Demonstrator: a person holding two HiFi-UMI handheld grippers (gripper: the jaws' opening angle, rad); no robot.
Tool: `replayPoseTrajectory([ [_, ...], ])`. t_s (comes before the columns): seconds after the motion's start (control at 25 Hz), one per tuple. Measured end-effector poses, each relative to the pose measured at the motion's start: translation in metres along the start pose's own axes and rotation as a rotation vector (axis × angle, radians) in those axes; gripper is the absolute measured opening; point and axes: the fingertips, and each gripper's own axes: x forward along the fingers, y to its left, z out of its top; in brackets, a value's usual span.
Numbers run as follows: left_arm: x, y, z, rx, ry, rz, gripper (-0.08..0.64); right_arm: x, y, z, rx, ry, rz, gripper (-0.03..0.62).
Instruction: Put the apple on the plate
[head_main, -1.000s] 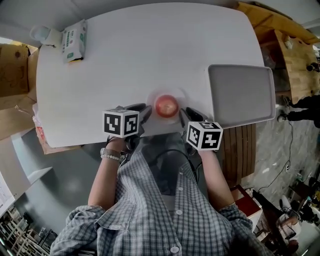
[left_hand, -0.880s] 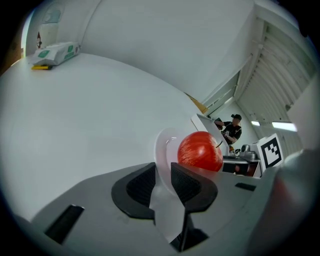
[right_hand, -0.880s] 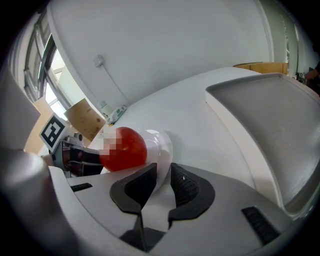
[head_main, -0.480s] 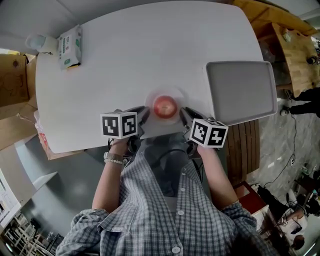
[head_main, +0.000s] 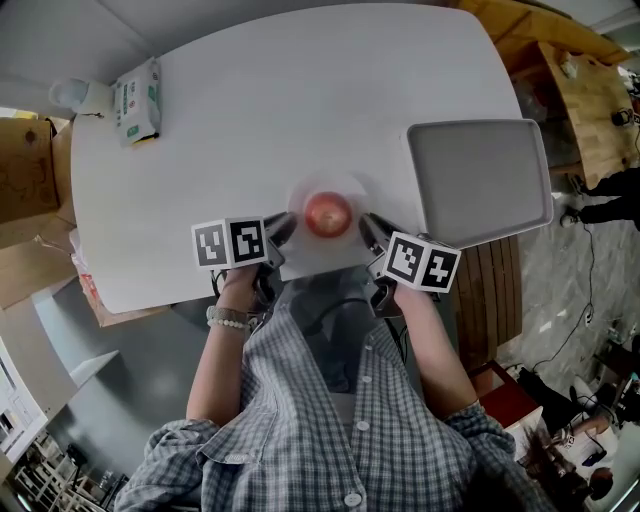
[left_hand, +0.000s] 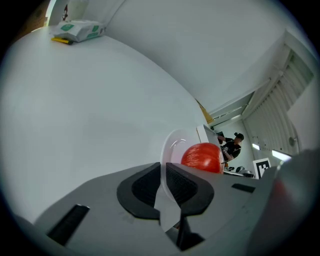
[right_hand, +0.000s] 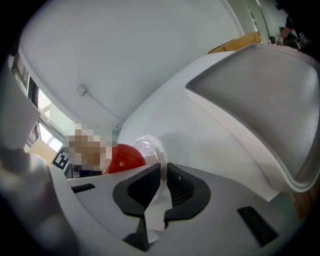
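A red apple (head_main: 327, 213) lies on a small clear plate (head_main: 352, 190) near the front edge of the white table (head_main: 250, 120). My left gripper (head_main: 283, 226) is shut on the plate's left rim. My right gripper (head_main: 368, 226) is shut on its right rim. In the left gripper view the thin plate rim (left_hand: 172, 145) runs between the closed pads of the left gripper (left_hand: 163, 172), with the apple (left_hand: 201, 157) just beyond. The right gripper view shows the same: the right gripper (right_hand: 163, 175) pinches the plate (right_hand: 150, 145) beside the apple (right_hand: 125, 158). Whether the plate is off the table cannot be told.
A grey tray (head_main: 480, 185) sits at the table's right edge, close to my right gripper, and fills the right of the right gripper view (right_hand: 260, 100). A wipes packet (head_main: 136, 87) lies at the far left corner. A cardboard box (head_main: 25, 150) and a wooden bench (head_main: 480, 290) flank the table.
Both grippers stay clamped on the plate's rim. Their marker cubes have swung slightly outward, the left one to the left. The apple and plate have barely shifted.
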Motion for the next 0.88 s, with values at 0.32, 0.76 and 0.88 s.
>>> replayPoseTrajectory([
  [0.32,-0.002,-0.016,0.013,0.033,0.008,-0.005,0.040,-0.009,0.000,0.012,0.057,-0.026,0.005,0.049],
  [0.76,0.011,-0.066,0.031,0.117,0.038,-0.034,0.041,-0.045,-0.017,0.046,0.108,-0.103,-0.009,0.049],
  [0.88,0.017,-0.085,0.034,0.135,0.046,-0.046,0.041,-0.058,-0.025,0.056,0.122,-0.122,-0.012,0.048],
])
